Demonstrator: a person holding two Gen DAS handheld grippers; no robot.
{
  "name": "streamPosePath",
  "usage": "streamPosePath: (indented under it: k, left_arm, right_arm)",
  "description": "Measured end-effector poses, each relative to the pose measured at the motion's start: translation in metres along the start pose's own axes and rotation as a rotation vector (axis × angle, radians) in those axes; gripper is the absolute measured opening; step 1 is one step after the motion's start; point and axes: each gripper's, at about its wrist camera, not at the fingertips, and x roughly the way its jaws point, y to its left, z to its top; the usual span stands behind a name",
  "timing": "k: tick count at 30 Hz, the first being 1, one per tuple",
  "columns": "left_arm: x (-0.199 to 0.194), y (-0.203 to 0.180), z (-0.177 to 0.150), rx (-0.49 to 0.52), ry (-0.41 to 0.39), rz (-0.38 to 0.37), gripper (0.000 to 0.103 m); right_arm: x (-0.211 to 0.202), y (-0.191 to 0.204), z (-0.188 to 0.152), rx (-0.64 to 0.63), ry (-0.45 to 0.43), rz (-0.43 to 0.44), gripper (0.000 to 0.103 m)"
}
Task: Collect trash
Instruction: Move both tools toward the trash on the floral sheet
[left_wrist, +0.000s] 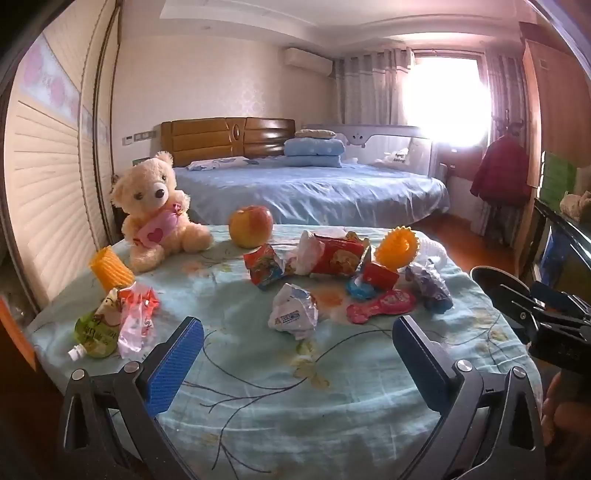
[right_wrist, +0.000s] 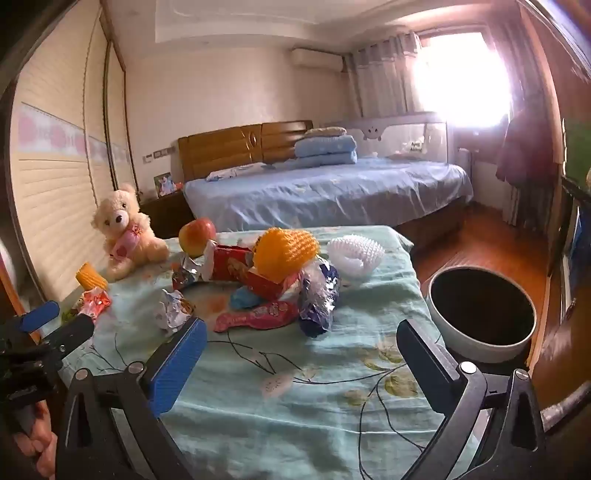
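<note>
Trash lies on a table with a light blue floral cloth (left_wrist: 280, 387). A crumpled white wrapper (left_wrist: 293, 315) lies just ahead of my open, empty left gripper (left_wrist: 297, 345). Behind it are a red snack box (left_wrist: 338, 254), a red foil wrapper (left_wrist: 264, 264), a pink wrapper (left_wrist: 380, 306) and a blue-purple bag (left_wrist: 430, 286). A green pouch (left_wrist: 94, 332) and a red-white wrapper (left_wrist: 135, 314) lie at the left. My right gripper (right_wrist: 301, 349) is open and empty, near the pink wrapper (right_wrist: 258, 314) and the blue bag (right_wrist: 319, 299). A round bin (right_wrist: 484, 314) stands on the floor at the right.
A teddy bear (left_wrist: 159, 210), an apple (left_wrist: 251, 226), yellow foam nets (left_wrist: 110, 269) (right_wrist: 286, 253) and a white foam net (right_wrist: 354, 253) are also on the table. A bed (left_wrist: 306, 188) stands beyond. A wardrobe (left_wrist: 44, 177) lines the left wall.
</note>
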Motion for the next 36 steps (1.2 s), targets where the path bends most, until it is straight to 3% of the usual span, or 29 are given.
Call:
streamPosePath:
  k: [8, 36]
  left_arm:
    - [-0.019, 0.003, -0.002, 0.013, -0.054, 0.027, 0.102]
    - [-0.023, -0.001, 0.000, 0.024, -0.055, 0.039, 0.102]
  right_arm:
    - [-0.012, 0.014, 0.002, -0.072, -0.048, 0.006, 0.103]
    - [-0.020, 0.015, 0.002, -0.065, -0.069, 0.023, 0.103]
